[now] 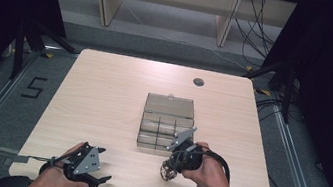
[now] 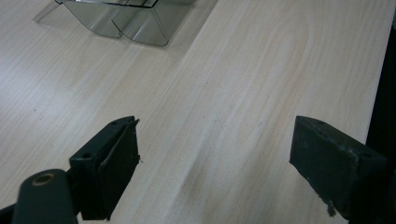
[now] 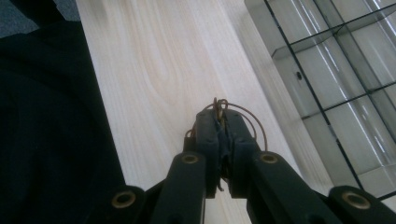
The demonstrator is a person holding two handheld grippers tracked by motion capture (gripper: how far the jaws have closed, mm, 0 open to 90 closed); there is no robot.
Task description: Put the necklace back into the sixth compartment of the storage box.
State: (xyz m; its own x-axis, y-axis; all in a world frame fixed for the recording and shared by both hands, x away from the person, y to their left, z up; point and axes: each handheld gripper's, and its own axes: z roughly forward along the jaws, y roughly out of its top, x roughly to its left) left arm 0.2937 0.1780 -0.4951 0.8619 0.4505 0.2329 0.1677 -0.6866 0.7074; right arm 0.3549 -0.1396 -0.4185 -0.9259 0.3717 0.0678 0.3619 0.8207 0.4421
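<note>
A clear plastic compartment box (image 1: 164, 132) lies open mid-table, its lid (image 1: 170, 106) folded flat behind it. My right gripper (image 1: 172, 165) hovers just in front of the box, jaws pointing down toward the near edge. It is shut on a small bundle of thin brown wire loops (image 1: 167, 172). The right gripper view has those wire loops (image 3: 243, 116) sticking out past the pinched fingertips (image 3: 208, 122), with the box's compartments (image 3: 336, 70) at right. My left gripper (image 1: 105, 165) rests at the table's near left corner, open and holding nothing. A corner of the box (image 2: 126, 21) appears far ahead of it.
The table's near edge runs right under both hands. A round cable hole (image 1: 198, 82) sits at the back of the tabletop. Bare wood (image 2: 224, 116) stretches between the left gripper and the box. Cables lie on the floor at right.
</note>
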